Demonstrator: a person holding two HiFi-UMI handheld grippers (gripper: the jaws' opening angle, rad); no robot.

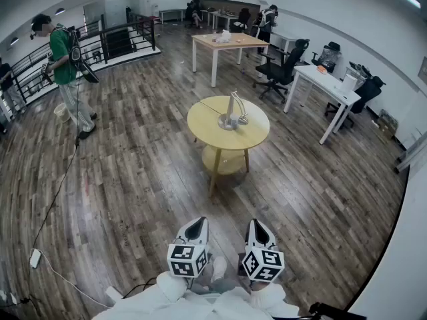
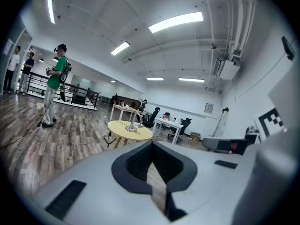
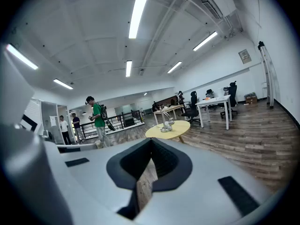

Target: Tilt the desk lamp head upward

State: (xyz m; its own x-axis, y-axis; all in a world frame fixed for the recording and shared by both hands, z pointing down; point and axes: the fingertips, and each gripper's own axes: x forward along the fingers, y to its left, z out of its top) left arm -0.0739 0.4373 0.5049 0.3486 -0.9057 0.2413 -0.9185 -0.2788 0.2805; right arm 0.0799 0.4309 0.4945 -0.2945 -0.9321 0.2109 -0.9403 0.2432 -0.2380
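The lamp (image 1: 231,111) stands near the middle of the round yellow bench (image 1: 203,133), well apart from both grippers. The left gripper (image 1: 195,228) and right gripper (image 1: 259,229) hang low, side by side, jaws together on nothing.

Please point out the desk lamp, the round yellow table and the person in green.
desk lamp (image 1: 227,123): head view, its round base.
round yellow table (image 1: 203,129): head view, bare tabletop.
person in green (image 1: 62,55): head view, the shirt.
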